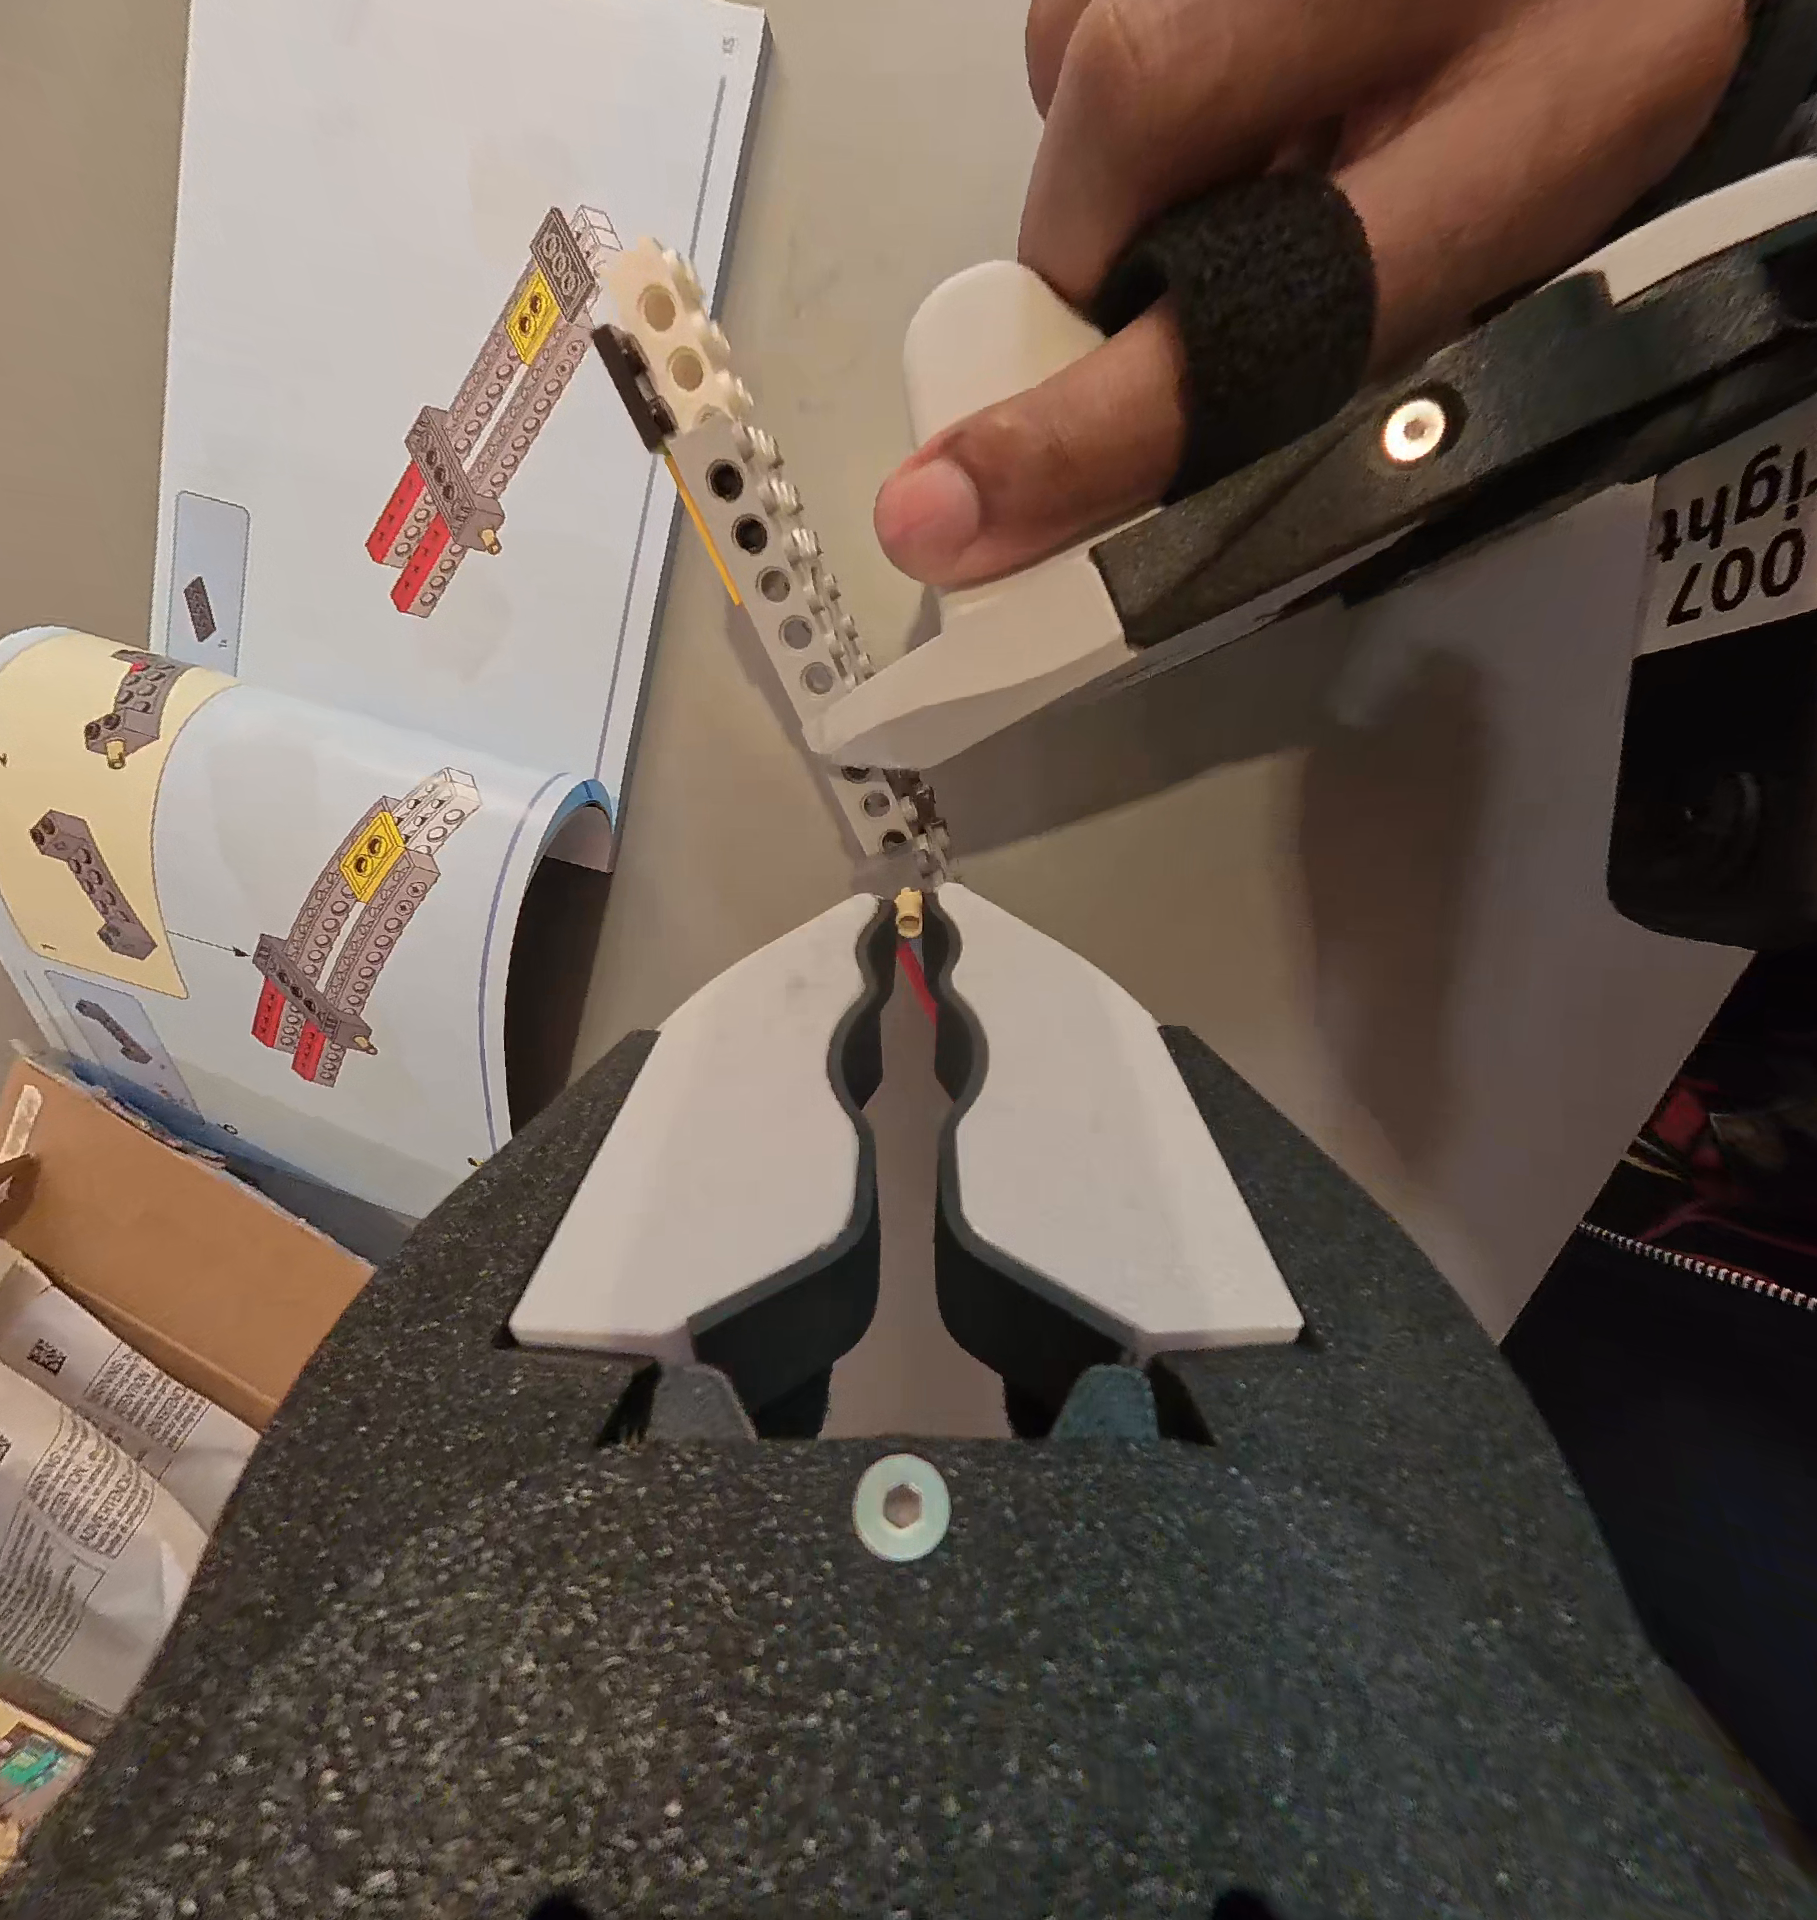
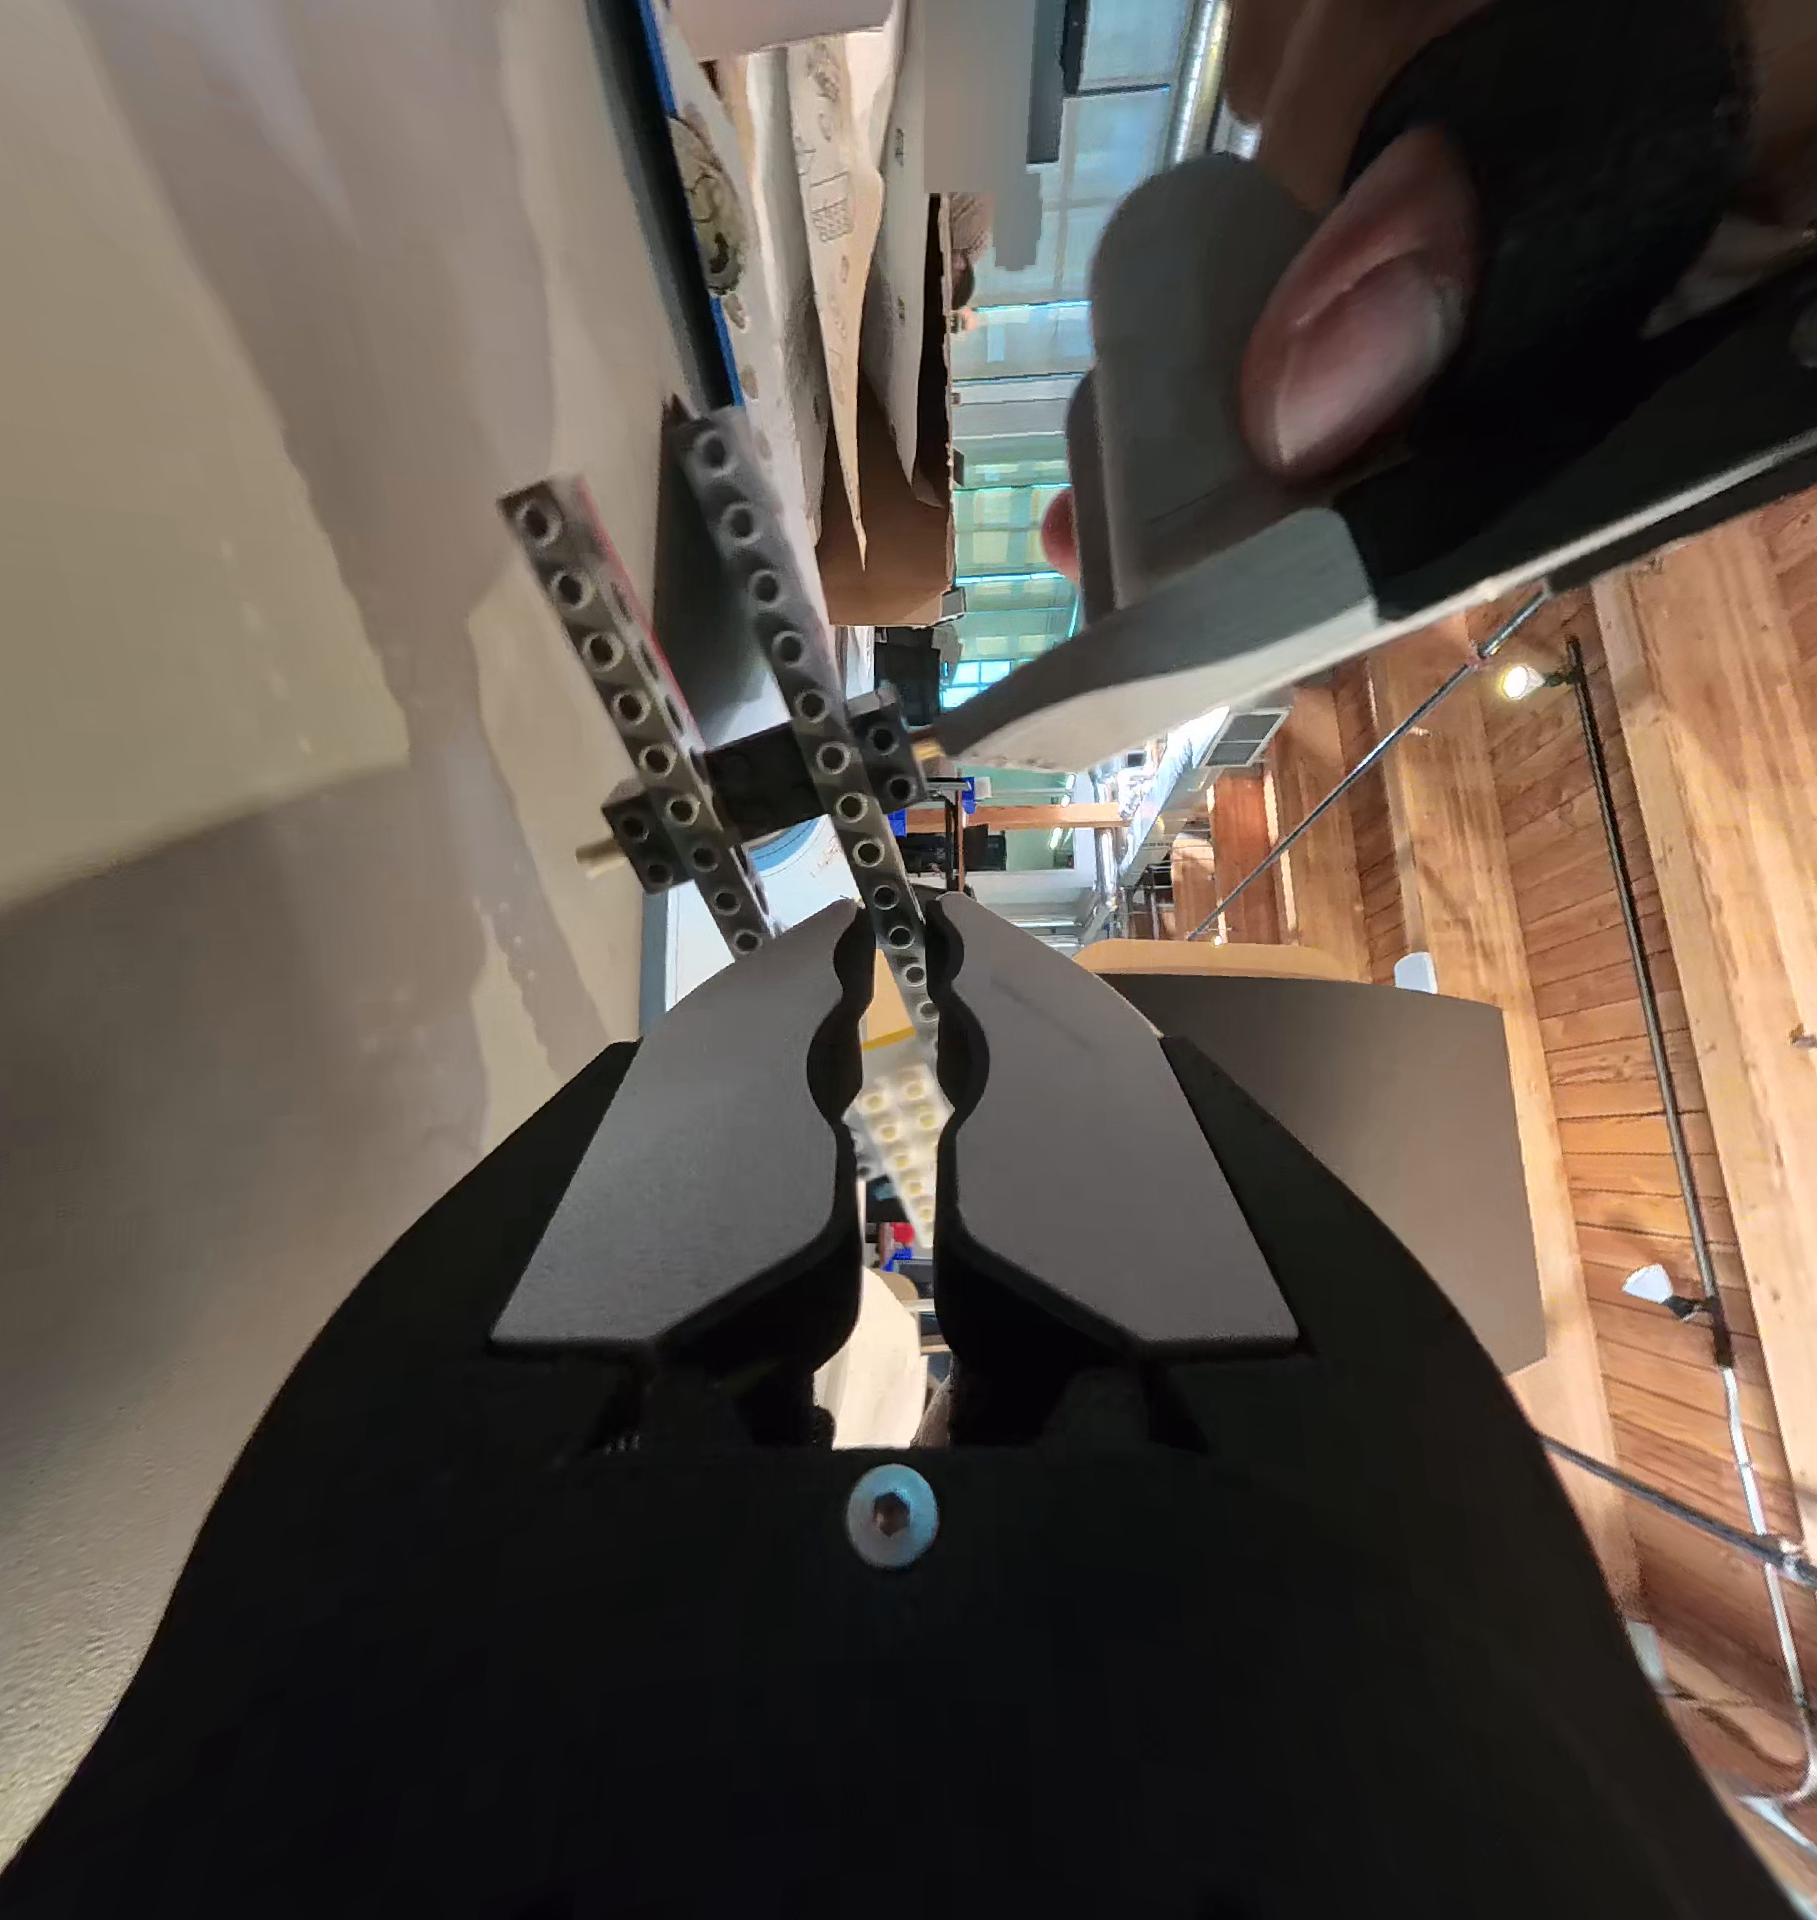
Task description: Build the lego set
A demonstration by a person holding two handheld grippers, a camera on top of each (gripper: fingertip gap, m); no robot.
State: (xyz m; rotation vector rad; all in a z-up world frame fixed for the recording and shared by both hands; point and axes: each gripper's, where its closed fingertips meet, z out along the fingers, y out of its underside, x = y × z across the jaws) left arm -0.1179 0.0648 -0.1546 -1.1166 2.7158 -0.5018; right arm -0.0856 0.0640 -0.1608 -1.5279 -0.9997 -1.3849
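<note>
Spanning the left of the left wrist view, an open instruction booklet (image 1: 447,436) lies on the pale desk (image 1: 1143,1039), one page curling over; below it sit a cardboard box (image 1: 156,1236) and printed paper bags (image 1: 62,1496). Centre: a brick assembly (image 1: 769,551) of grey perforated beams is held in the air between the two tools, with a white beam section and a dark plate at its far end. At its near end a small tan pin (image 1: 909,914) projects from a dark grey cross-brick, and the left tongs (image 1: 909,920) are closed on that pin, tips nearly together; a thin red edge shows in the slot behind it. Right of centre, a white finger of the right tongs (image 1: 883,727) crosses the beams from the side, and a hand (image 1: 1195,260) with a black strap around one finger works that tool. In the right wrist view, left to right: the desk surface, then two parallel grey beams joined by a dark cross-brick (image 2: 769,779) carrying a tan pin at its left end. The right tongs (image 2: 899,935) are clamped on the right-hand beam (image 2: 862,831), both pads against its sides. Farther right, the left tool's finger (image 2: 1143,665) meets the cross-brick's right end, with wooden boarding (image 2: 1610,935) behind.
</note>
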